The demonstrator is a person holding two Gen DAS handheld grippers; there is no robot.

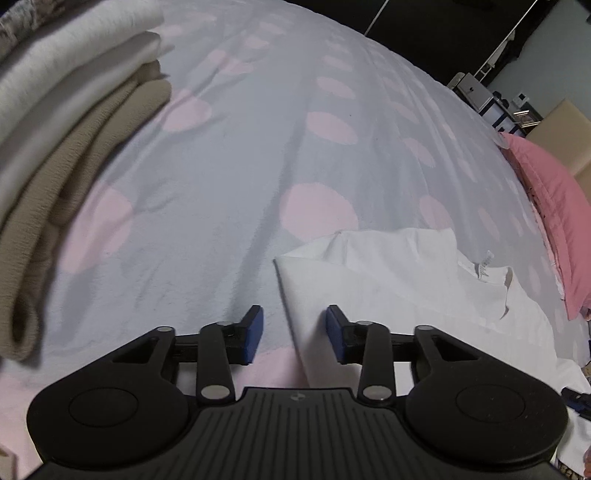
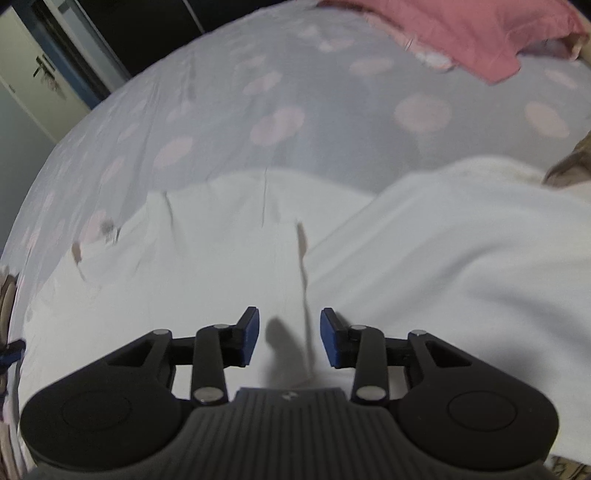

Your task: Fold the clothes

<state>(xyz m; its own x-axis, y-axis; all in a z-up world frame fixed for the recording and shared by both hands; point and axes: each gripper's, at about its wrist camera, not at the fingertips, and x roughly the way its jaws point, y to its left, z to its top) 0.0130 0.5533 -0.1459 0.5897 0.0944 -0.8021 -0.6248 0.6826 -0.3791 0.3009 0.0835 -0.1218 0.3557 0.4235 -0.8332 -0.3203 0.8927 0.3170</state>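
A white garment (image 1: 388, 266) lies crumpled on the dotted bed cover (image 1: 258, 147), with a care label sticking up near its right side. My left gripper (image 1: 294, 332) hangs open just above the garment's left edge. That edge runs between the blue pads without either pad touching it. In the right wrist view the same white garment (image 2: 221, 258) spreads flat. A hemmed edge runs down it between the fingers of my right gripper (image 2: 289, 338), which is open with nothing pinched. A thicker white layer (image 2: 461, 240) overlaps it on the right.
A stack of folded white and beige clothes (image 1: 55, 147) sits at the left of the bed. A pink pillow (image 1: 550, 206) lies along the far side and shows again as a pink pillow (image 2: 461, 33) in the right wrist view. Shelving (image 1: 480, 92) and a door (image 2: 40, 74) stand beyond the bed.
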